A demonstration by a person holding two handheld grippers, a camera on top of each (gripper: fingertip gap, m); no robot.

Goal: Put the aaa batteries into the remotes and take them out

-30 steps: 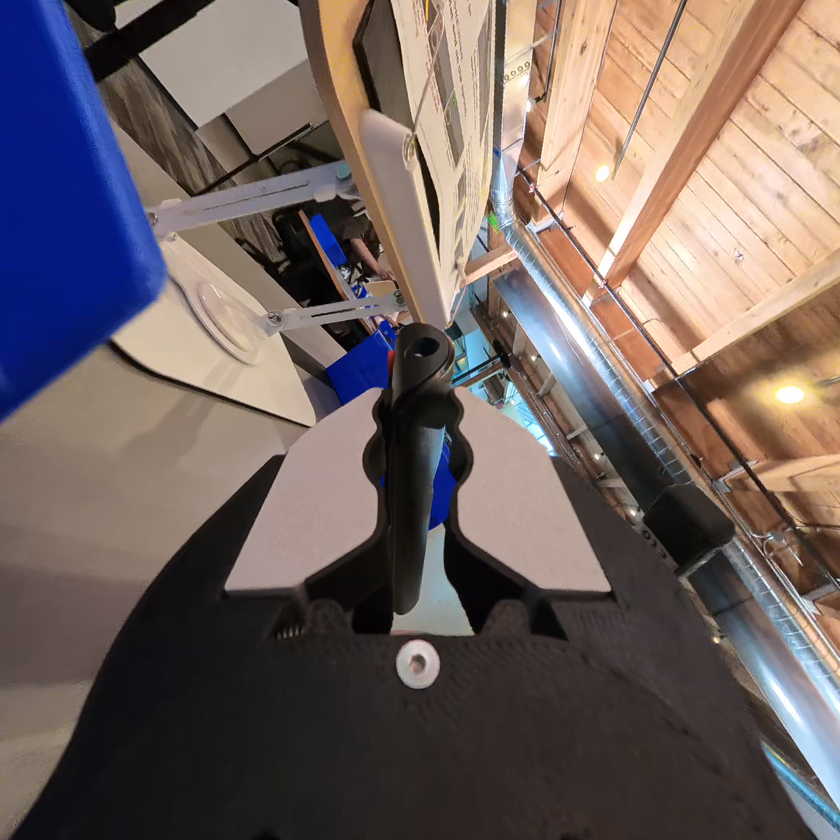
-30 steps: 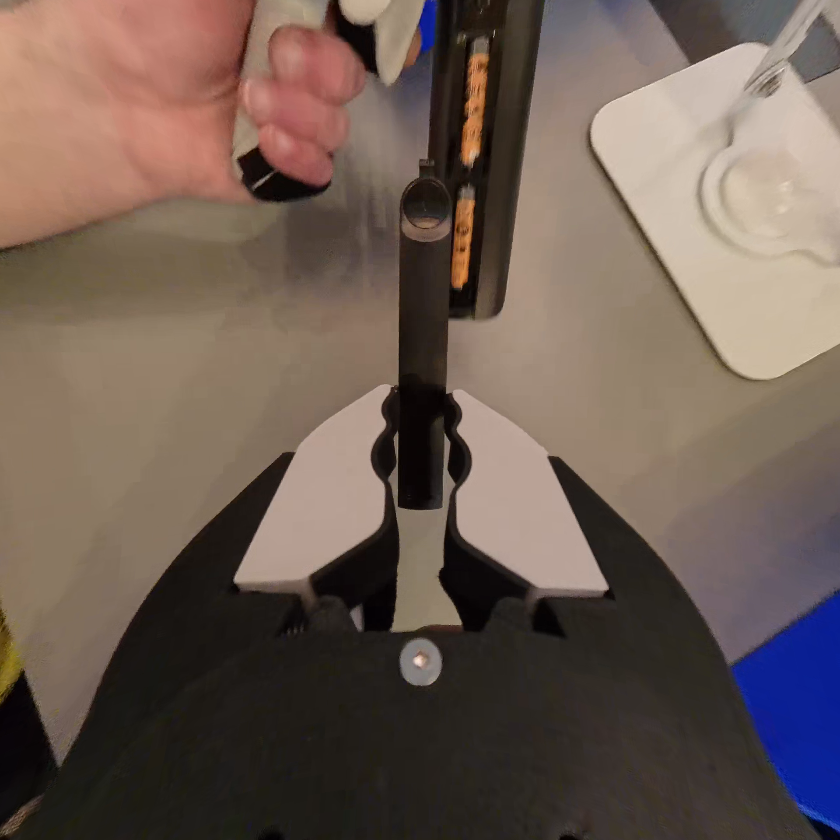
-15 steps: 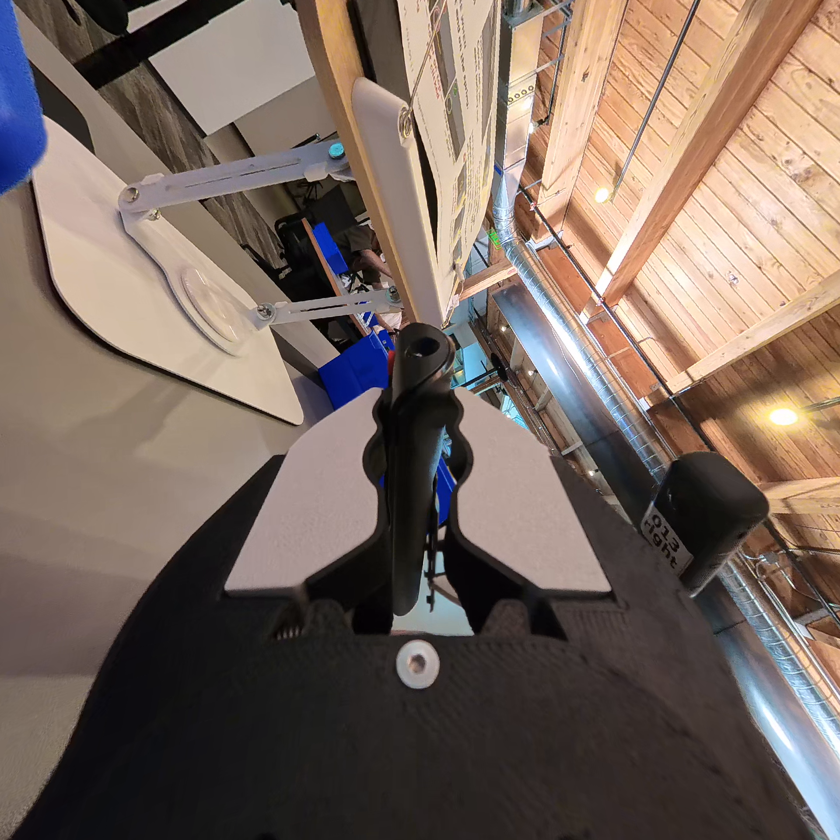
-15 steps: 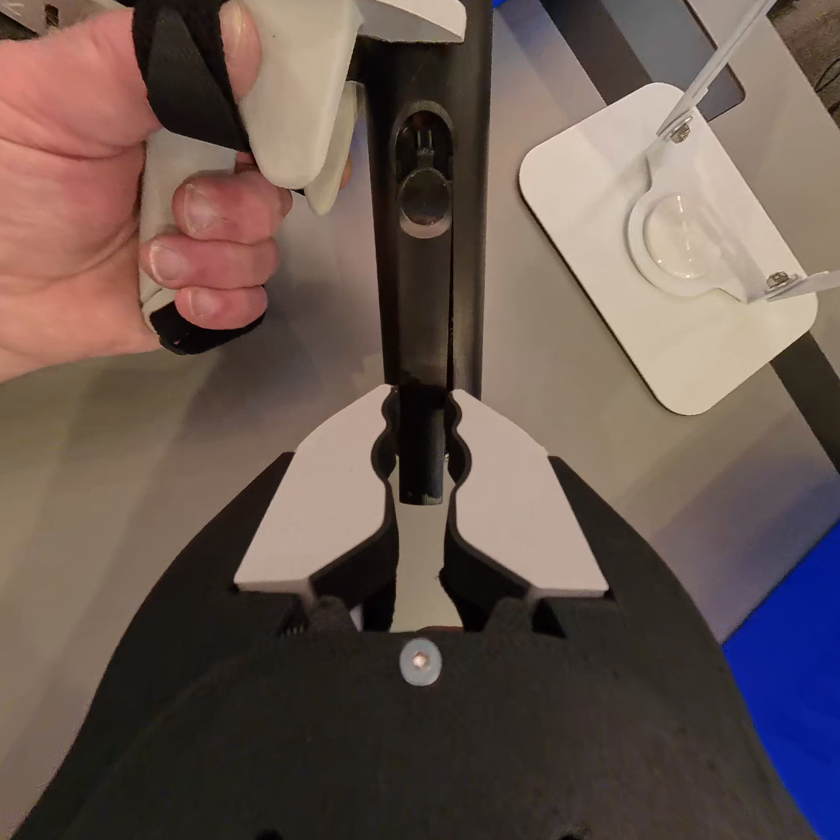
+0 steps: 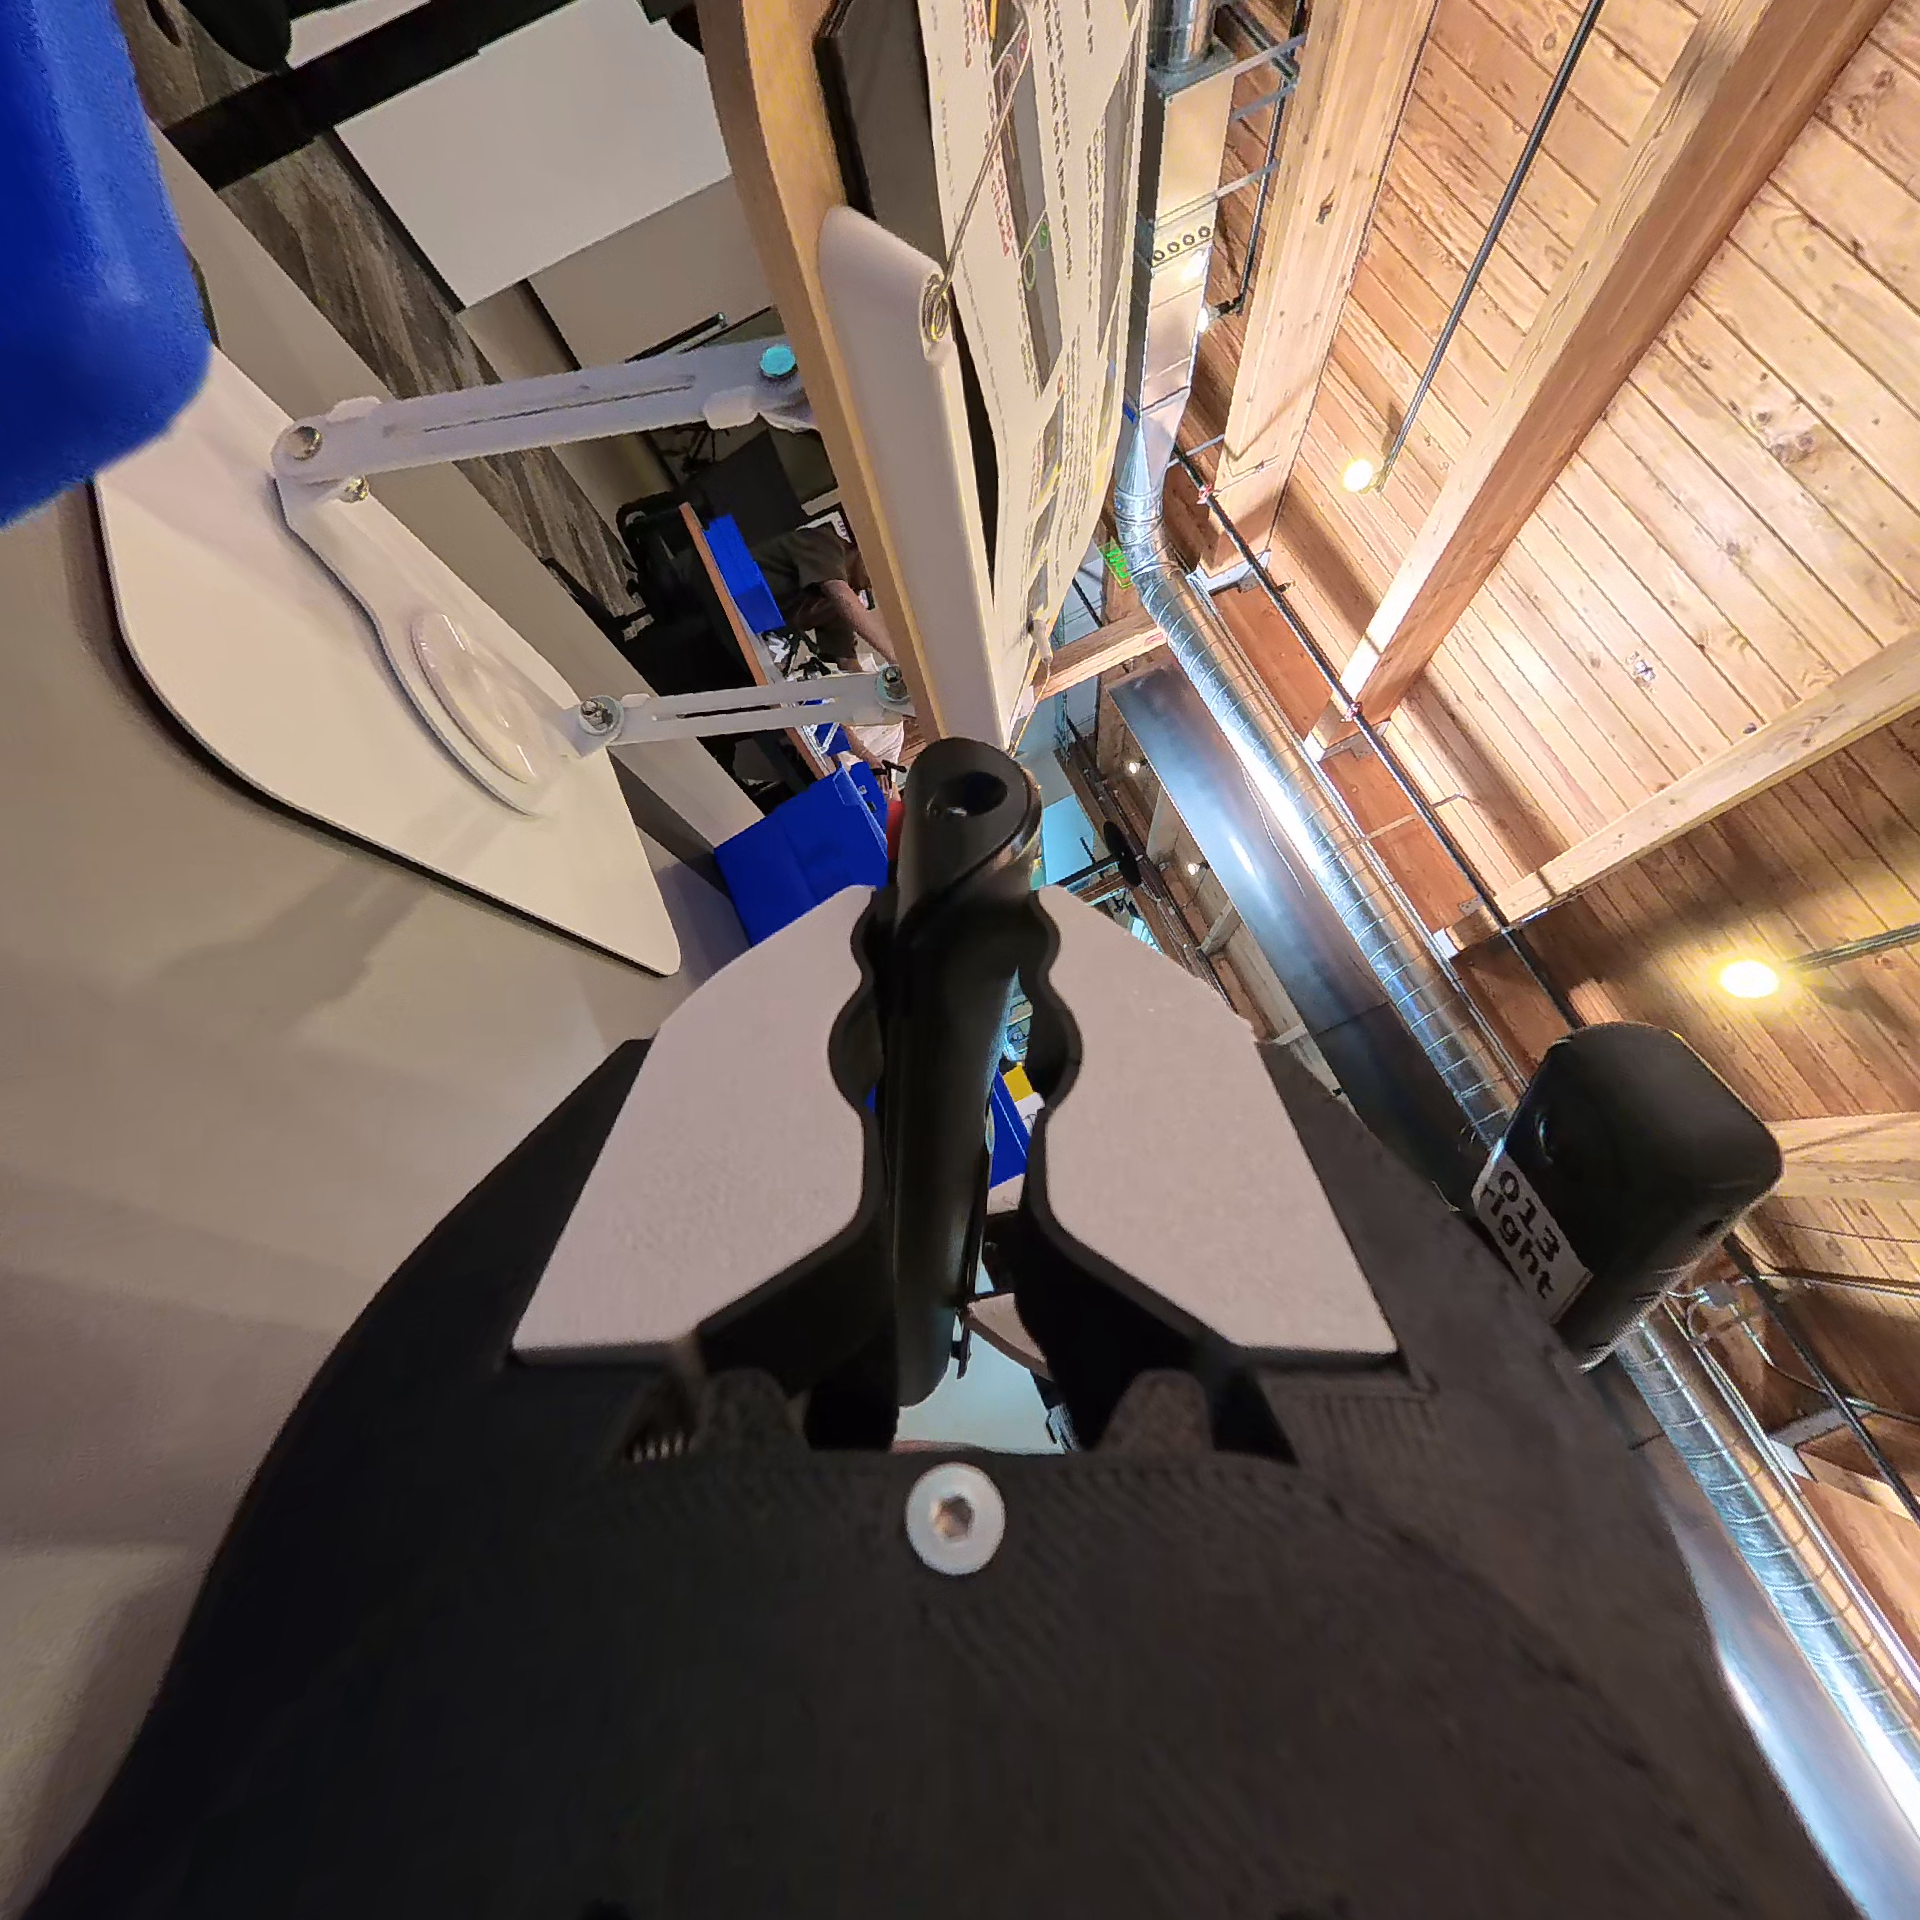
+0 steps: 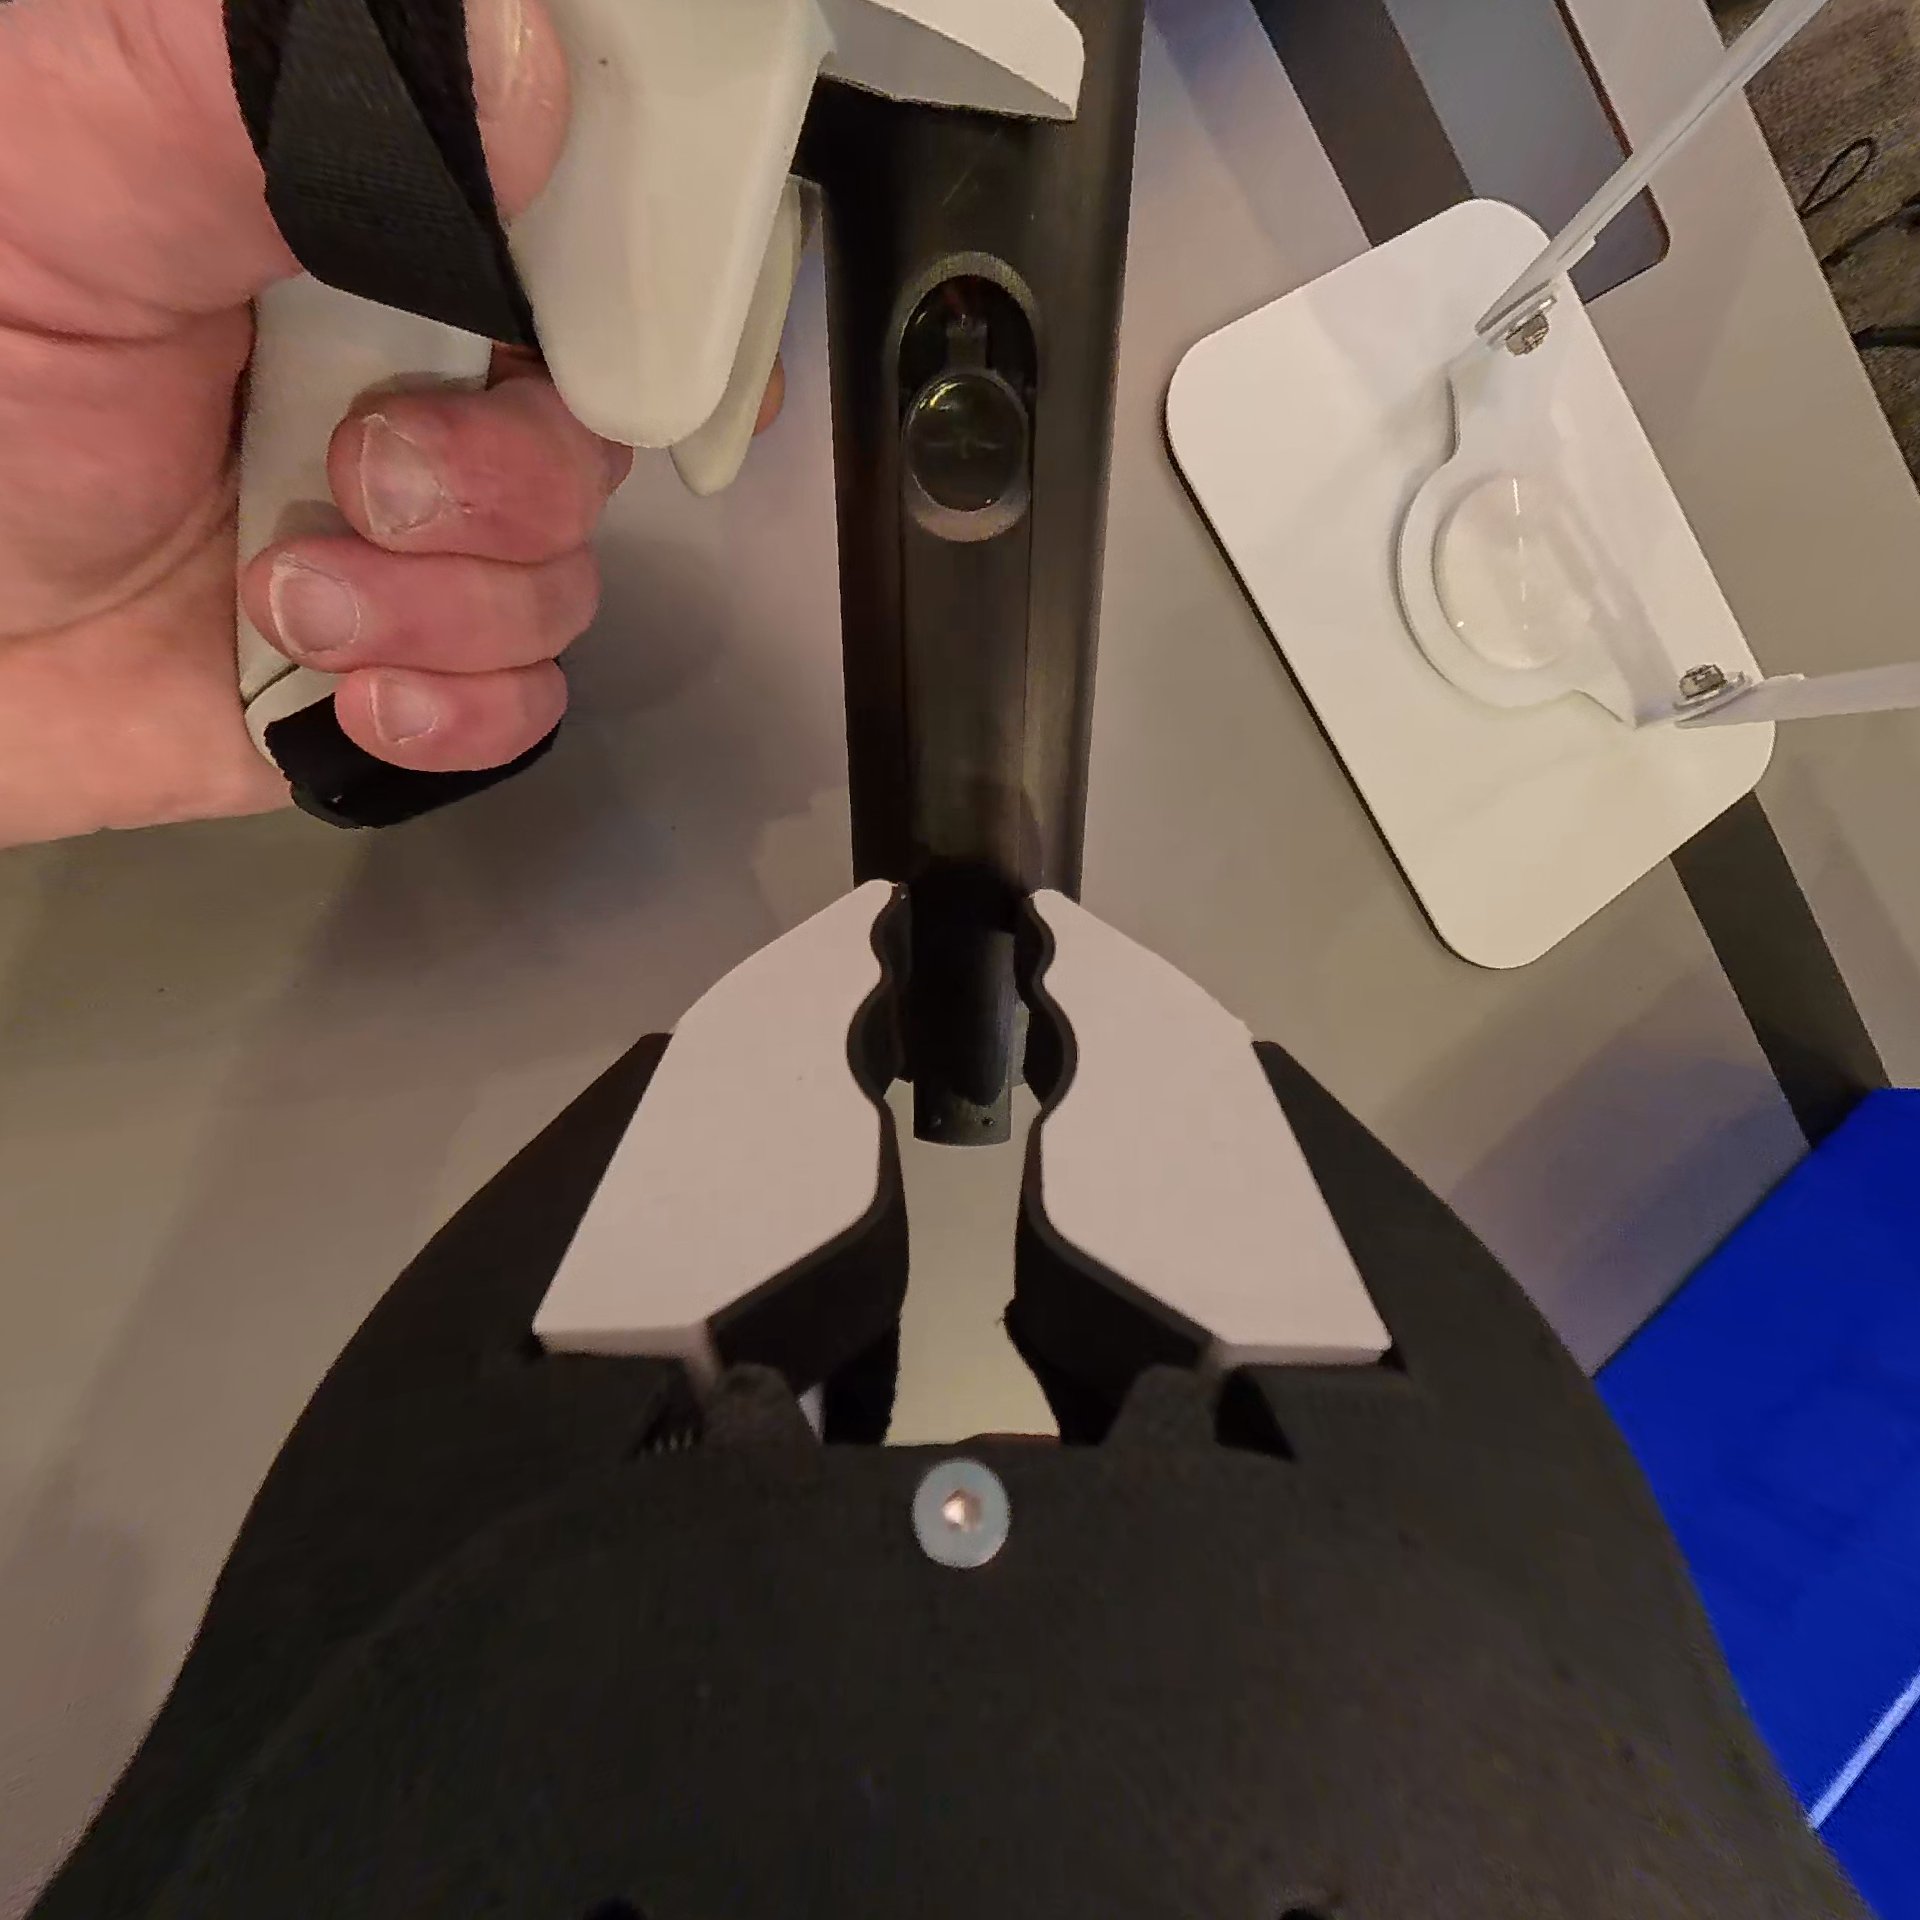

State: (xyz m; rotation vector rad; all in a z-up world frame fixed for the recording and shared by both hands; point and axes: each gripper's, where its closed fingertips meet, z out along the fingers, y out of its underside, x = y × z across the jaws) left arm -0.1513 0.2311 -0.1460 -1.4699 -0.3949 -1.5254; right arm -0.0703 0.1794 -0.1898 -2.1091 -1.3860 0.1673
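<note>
The left gripper (image 5: 951,925) is clamped narrowly on a black remote (image 5: 951,1049), gripped edge-on between its grey fingers (image 5: 727,1122) and tilted up toward the timber ceiling (image 5: 1621,436).

The right gripper (image 6: 961,914) is closed just as tightly on a slim black piece (image 6: 961,1049), perhaps the battery cover, though I cannot tell. That piece lies along the remote's back (image 6: 977,582), over the grey table (image 6: 312,1039); how the two meet is hard to make out.

A hand (image 6: 208,436) squeezes the left gripper's white handle (image 6: 665,208) at the upper left. No battery is visible. The remote's far end is cut off by the top edge. A white stand base (image 6: 1382,727) sits to the right, and a blue bin (image 6: 1766,1403) is cropped at the corner.
</note>
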